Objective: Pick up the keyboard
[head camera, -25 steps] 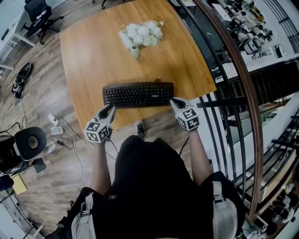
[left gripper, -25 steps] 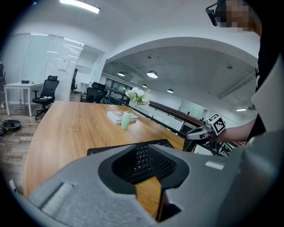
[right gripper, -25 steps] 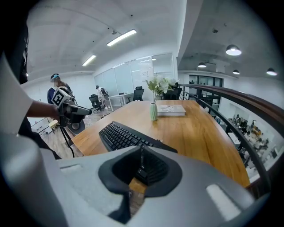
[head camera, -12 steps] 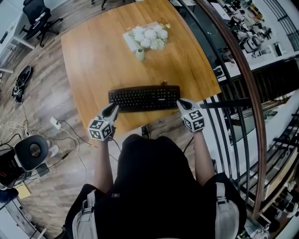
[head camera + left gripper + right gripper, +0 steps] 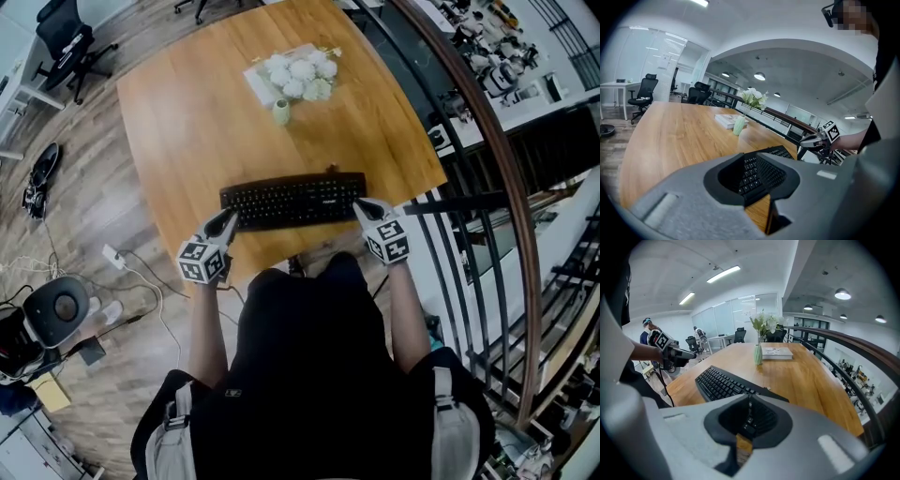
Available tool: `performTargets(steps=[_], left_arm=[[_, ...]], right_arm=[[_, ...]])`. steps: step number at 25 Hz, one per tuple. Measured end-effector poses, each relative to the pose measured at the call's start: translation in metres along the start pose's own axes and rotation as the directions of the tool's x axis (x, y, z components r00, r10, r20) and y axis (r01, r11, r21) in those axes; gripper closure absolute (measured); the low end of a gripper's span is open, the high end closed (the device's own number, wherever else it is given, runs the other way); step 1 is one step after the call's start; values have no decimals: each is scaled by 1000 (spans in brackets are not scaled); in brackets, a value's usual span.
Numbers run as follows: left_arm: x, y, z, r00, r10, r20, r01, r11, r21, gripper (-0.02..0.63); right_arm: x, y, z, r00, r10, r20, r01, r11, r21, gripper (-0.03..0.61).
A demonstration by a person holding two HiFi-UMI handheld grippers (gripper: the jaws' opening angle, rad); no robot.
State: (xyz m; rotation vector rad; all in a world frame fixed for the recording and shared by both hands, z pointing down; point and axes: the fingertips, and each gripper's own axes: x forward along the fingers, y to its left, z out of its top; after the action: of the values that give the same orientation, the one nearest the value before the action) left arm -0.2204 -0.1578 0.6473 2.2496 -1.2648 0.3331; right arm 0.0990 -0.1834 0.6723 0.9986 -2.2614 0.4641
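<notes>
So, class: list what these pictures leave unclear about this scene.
- Head view: whether the left hand-held gripper or right hand-held gripper touches the keyboard: too small.
- Both gripper views: the keyboard end nearest each, hidden by that gripper's own body.
- Head view: the book, partly covered by the flowers.

Held out ahead, left tongs (image 5: 227, 219) closed, right tongs (image 5: 362, 204) closed, both angled downward
</notes>
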Motion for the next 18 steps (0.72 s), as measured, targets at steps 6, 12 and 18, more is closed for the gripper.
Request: performTargets(steps=[6,12,18], left_arm=[[9,-5,-13,999,-26,-28,25,1000,-18,525],[13,6,-16,999,24,-46,-27,998,-52,512],[13,22,-25,996,45,-78,-49,997,-53,491]], right_arm=[[2,0,-15,999,22,-33,-20,999,42,560],[14,-7,-11,996,60,-67,-58,998,33,558],[26,-15,-12,995,57,-79,-53,998,45,506]])
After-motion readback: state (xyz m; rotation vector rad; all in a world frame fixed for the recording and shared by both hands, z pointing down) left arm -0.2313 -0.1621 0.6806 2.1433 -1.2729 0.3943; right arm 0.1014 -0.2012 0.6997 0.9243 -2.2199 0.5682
